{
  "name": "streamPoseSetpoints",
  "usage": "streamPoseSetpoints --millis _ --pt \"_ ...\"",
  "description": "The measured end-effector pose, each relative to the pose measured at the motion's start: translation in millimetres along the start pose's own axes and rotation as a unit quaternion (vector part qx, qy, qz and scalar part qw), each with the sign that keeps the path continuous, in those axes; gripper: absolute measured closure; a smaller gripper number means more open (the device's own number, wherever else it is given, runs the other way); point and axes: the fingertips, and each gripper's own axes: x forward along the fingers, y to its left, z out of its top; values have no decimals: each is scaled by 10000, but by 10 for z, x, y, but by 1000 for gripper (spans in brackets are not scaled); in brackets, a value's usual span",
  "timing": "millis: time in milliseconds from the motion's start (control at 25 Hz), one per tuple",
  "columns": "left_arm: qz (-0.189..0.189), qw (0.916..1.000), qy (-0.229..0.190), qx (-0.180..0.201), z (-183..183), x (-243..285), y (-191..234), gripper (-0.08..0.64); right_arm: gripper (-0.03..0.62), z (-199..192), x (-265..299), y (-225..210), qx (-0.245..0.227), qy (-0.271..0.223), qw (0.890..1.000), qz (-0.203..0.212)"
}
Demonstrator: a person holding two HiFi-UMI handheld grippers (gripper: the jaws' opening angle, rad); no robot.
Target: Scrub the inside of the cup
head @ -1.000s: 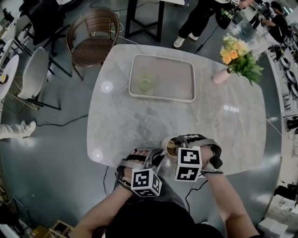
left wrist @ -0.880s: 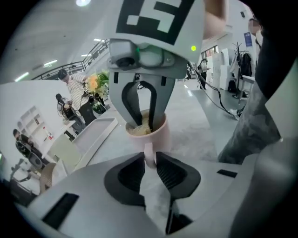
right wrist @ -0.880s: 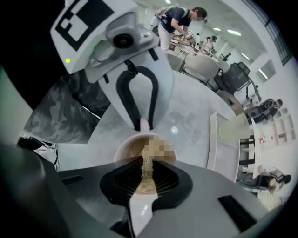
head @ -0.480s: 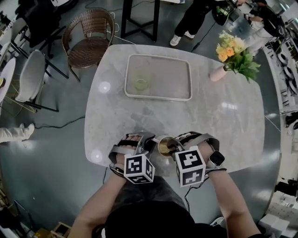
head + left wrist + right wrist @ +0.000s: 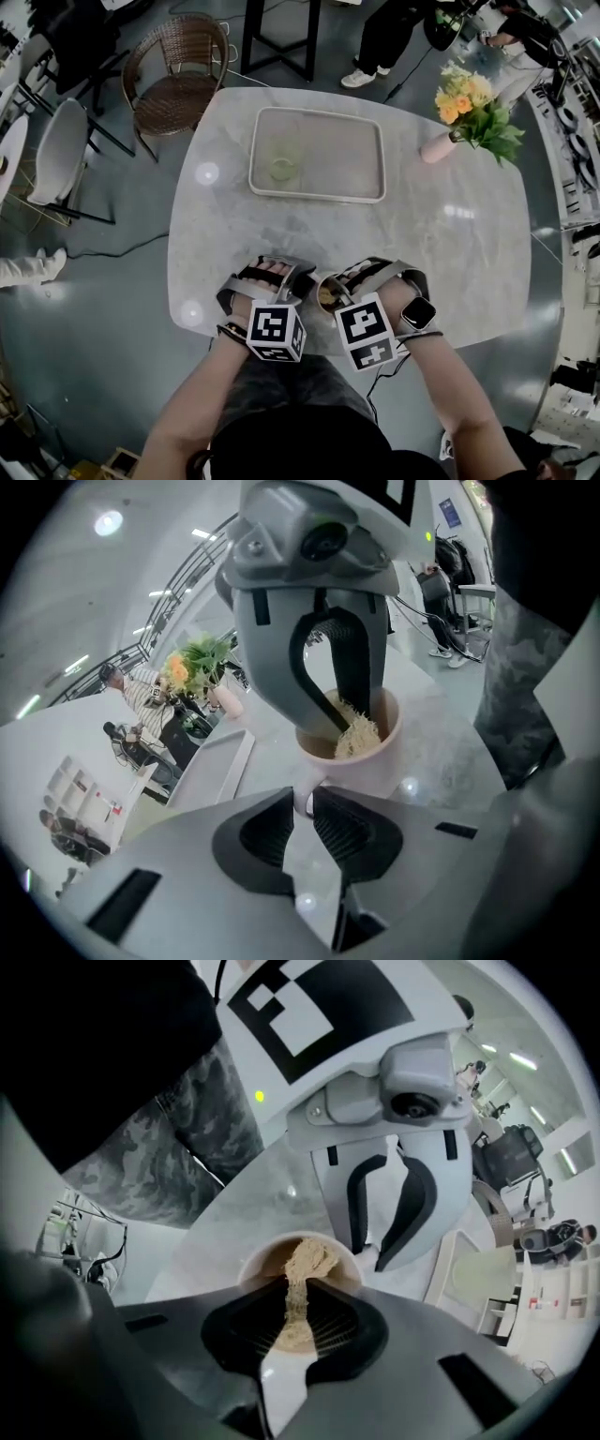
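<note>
Cup (image 5: 328, 292) upright at the near edge of the counter (image 5: 422, 234), between my two grippers. It looks seated on the stone, but I cannot confirm the base contact.

Left gripper (image 5: 303, 797): jaws narrow, pinched on the cup's handle just where it leaves the wall. The grip is on the handle only, not the body.

Right gripper (image 5: 295, 1296): clamped on the scrub brush (image 5: 302, 1265). The pale fibre runs out between the pads and the head is down inside the cup, against the brown-stained wall on the side away from the handle.

Tray (image 5: 317, 113) with a small green item (image 5: 283, 169), and the flower vase (image 5: 441, 148), are well apart at the far side. Neither bears on this step.

Step in hand, my judgement: scrubbing proper, brush already engaged.

How I want to run it:
- Keep the left grip firm. A pinch on the handle resists twisting poorly, so the cup may swivel if the brush drags hard
- Press the brush outward into the wall and sweep round the rim line, then work down to the floor of the cup
- Use short strokes, with the force directed toward the handle side so the left gripper takes it in line
- Watch the counter edge, because the cup sits close to it
- Do not lever the brush against the rim, since that could tip the cup
</note>
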Motion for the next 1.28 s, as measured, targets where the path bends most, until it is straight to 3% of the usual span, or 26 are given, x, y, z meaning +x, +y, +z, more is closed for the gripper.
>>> streamPoseSetpoints --millis 160,440,680,800,880,960,1120,1280 --pt "23 9999 5 158 26 45 53 486 534 25 -150 62 155 -220 9995 133" --pt "-64 9992 -28 392 46 69 58 486 532 26 -544 75 888 -704 9929 -355" --pt "-184 9998 -21 111 -1 63 51 485 532 -71 -917 89 1677 -1051 9757 -938" --pt "-258 9994 -65 -199 -12 25 77 437 532 -116 -1012 144 2189 -1296 9601 -1157" --pt "-355 9981 -135 -481 -28 -21 86 384 532 -143 -1046 186 2594 -1518 9448 -1305" --pt "-421 9963 -223 -717 -46 -85 99 357 532 -168 -1090 200 3059 -1802 9227 -1501" --pt "-344 9936 -287 -1040 -79 -224 135 351 532 -239 -1173 193 4060 -2405 8609 -1903" --pt "79 9851 -554 -1627 21 -428 243 361 532 -297 -1188 226 4855 -2783 8012 -2120"
